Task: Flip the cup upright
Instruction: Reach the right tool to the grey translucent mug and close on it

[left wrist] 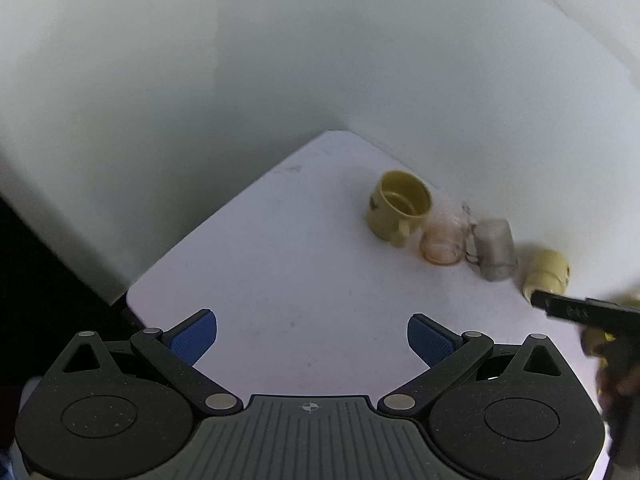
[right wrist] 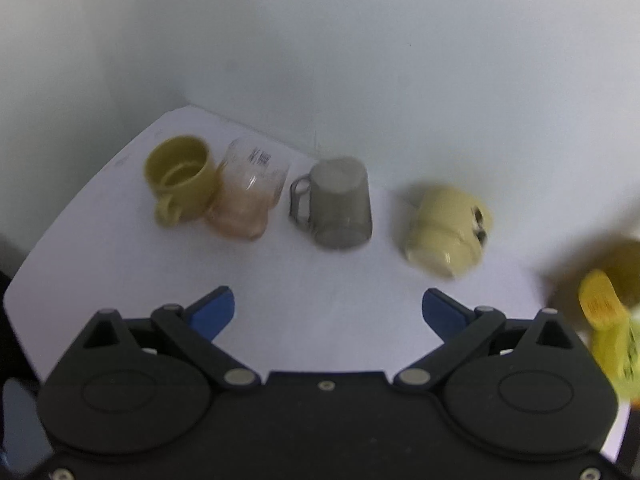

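Four cups stand in a row on the white table (right wrist: 304, 280). An olive yellow mug (right wrist: 180, 178) (left wrist: 398, 208) stands upright at the left. Beside it a clear orange-tinted cup (right wrist: 246, 200) (left wrist: 444, 240) is upside down. A grey translucent mug (right wrist: 340, 208) (left wrist: 494, 250) is upside down. A pale yellow mug (right wrist: 448, 230) (left wrist: 546, 274) is upside down and tilted. My right gripper (right wrist: 328, 308) is open and empty, in front of the grey mug. My left gripper (left wrist: 312, 336) is open and empty, well short of the cups.
White walls close the table's far corner (left wrist: 332, 132). The table's left edge (left wrist: 136, 292) drops into dark. A yellow and brown blurred object (right wrist: 608, 292) sits at the right edge. The right gripper's black finger (left wrist: 576, 310) shows in the left wrist view.
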### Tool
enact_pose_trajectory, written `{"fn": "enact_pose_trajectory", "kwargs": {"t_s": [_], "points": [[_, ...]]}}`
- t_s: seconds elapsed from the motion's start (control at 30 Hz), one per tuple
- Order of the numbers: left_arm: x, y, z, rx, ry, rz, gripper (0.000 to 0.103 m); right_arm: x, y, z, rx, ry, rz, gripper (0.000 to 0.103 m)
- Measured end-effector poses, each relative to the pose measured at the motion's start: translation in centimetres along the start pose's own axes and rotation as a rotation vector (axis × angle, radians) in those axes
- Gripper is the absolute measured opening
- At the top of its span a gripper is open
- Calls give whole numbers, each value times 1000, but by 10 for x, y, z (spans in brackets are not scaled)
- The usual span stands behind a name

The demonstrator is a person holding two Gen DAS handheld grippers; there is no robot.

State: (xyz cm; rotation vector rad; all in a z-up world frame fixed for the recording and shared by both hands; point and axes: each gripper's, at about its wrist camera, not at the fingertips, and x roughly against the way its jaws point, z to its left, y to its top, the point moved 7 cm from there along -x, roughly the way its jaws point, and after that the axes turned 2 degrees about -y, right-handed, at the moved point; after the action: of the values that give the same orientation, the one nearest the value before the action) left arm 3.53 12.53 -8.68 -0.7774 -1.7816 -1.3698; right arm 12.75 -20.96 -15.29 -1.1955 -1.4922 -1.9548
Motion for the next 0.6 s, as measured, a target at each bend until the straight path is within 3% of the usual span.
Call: {"fn": "enact_pose_trajectory", "kwargs": {"t_s": [0.07, 0.13, 0.2, 0.27, 0.37, 0.47, 0.6], "points": [[6, -5, 3, 22, 42, 4, 103, -26, 15, -7, 11, 3, 6, 90], [12, -8, 8, 57, 63, -2, 103, -54, 30, -11, 37, -13, 27, 78], [19, -12, 11, 85, 82, -20, 103, -74, 40, -11, 49, 3, 44, 78], [27, -20, 16, 145, 150, -21, 103, -95, 50, -7, 72, 20, 63, 78], [40, -33, 13, 213, 139, -31, 103, -120, 53, 0, 100, 17, 99, 80], [42, -42, 7, 194, 148, 0, 103, -141, 45, 2, 107, -1, 150, 86], [49, -50, -2, 147, 140, 1, 103, -142, 33, 4, 41, 66, 191, 68]]}}
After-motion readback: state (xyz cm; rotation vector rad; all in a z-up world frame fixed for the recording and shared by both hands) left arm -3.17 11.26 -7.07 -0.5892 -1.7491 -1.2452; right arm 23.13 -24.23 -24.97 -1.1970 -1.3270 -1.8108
